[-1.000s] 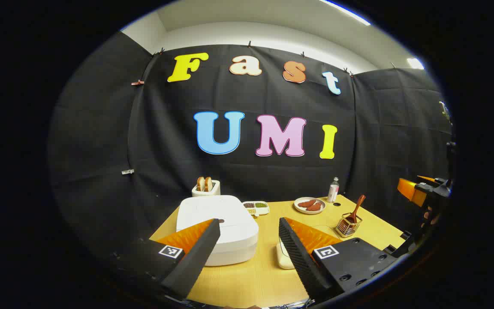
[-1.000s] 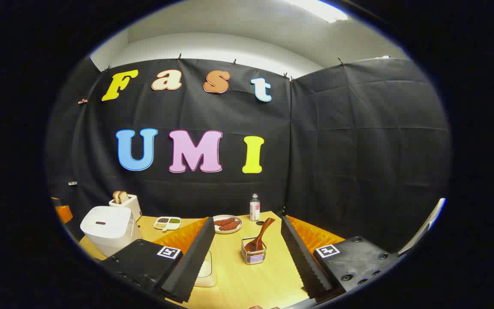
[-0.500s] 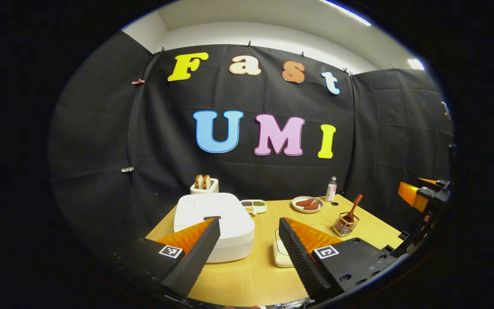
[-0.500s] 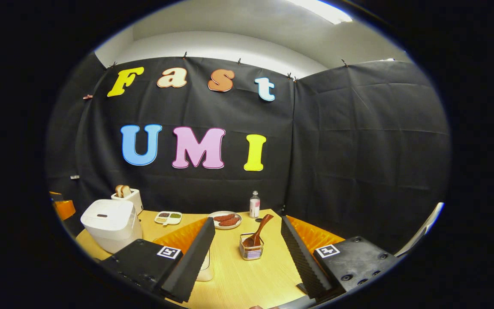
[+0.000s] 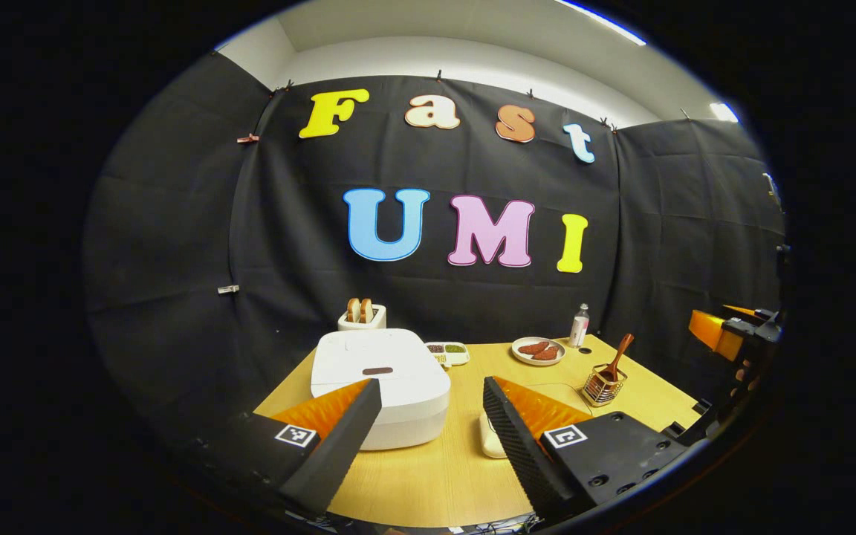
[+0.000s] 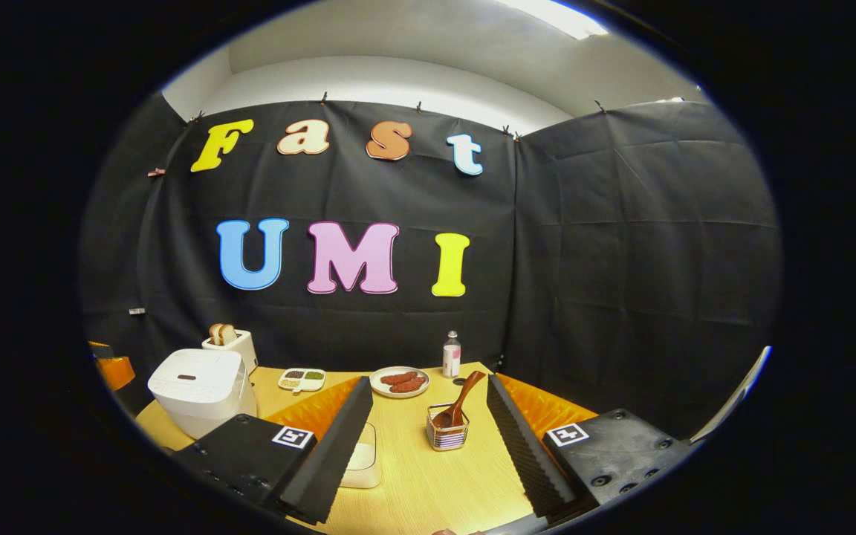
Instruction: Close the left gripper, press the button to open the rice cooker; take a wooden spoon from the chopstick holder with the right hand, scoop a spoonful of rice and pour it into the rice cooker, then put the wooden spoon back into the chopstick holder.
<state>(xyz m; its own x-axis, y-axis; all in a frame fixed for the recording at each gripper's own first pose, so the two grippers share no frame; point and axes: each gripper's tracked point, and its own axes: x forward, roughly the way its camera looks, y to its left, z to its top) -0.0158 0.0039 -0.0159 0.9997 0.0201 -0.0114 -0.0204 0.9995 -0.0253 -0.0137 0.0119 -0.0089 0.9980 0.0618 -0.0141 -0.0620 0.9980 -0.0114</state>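
The rice cooker (image 5: 380, 386), lid down, is seen on the surface (image 5: 443, 475) just ahead of the left tongs (image 5: 428, 435), slightly left (its button faces up). Both left and right tongs (image 6: 428, 438) are held wide apart, nothing gripped.

Both views looked from above the near table (image 5: 465, 461) edge toward the back wall, sharing the rice cooker (image 5: 380, 386) and chopstick holder (image 6: 449, 435).
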